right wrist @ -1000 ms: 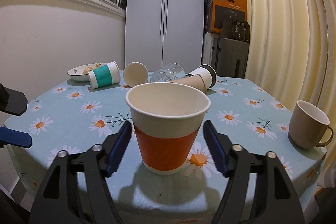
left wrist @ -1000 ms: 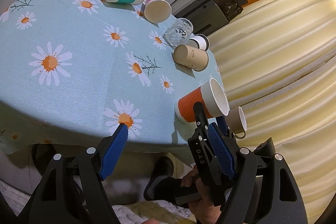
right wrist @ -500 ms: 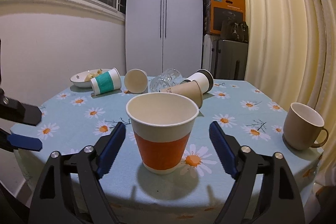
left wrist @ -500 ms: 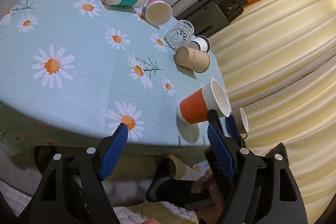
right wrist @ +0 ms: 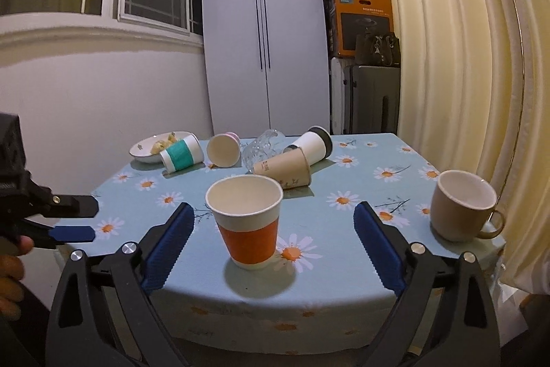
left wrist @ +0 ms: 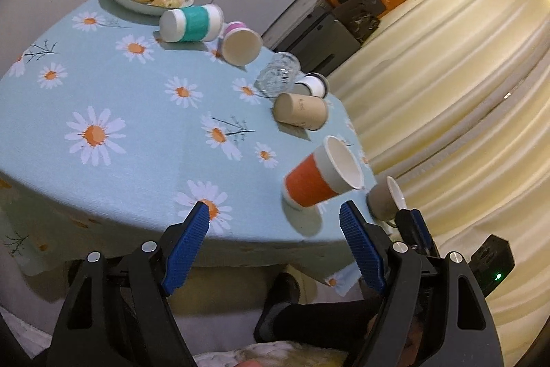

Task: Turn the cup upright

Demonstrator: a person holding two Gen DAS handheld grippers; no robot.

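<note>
An orange and white paper cup (right wrist: 248,222) stands upright near the table's front edge; it also shows in the left wrist view (left wrist: 321,177). My right gripper (right wrist: 273,246) is open and empty, back from the cup, which stands free between and beyond its blue pads. My left gripper (left wrist: 275,239) is open and empty, off the table's edge to the left. Several cups lie on their sides at the back: a teal-banded cup (right wrist: 181,155), a pink cup (right wrist: 223,149), a brown paper cup (right wrist: 283,169), a white cup with black lid (right wrist: 314,143) and a clear glass (right wrist: 263,147).
A beige mug (right wrist: 462,205) stands upright at the right edge of the table (right wrist: 343,250). A white bowl of food (right wrist: 151,148) sits at the back left. Curtains hang on the right, a cabinet and boxes behind. The left gripper shows in the right wrist view (right wrist: 51,219).
My right gripper has pulled back from the upright orange cup and its jaws have opened wider. The left gripper has shifted slightly; the cup stays standing.
</note>
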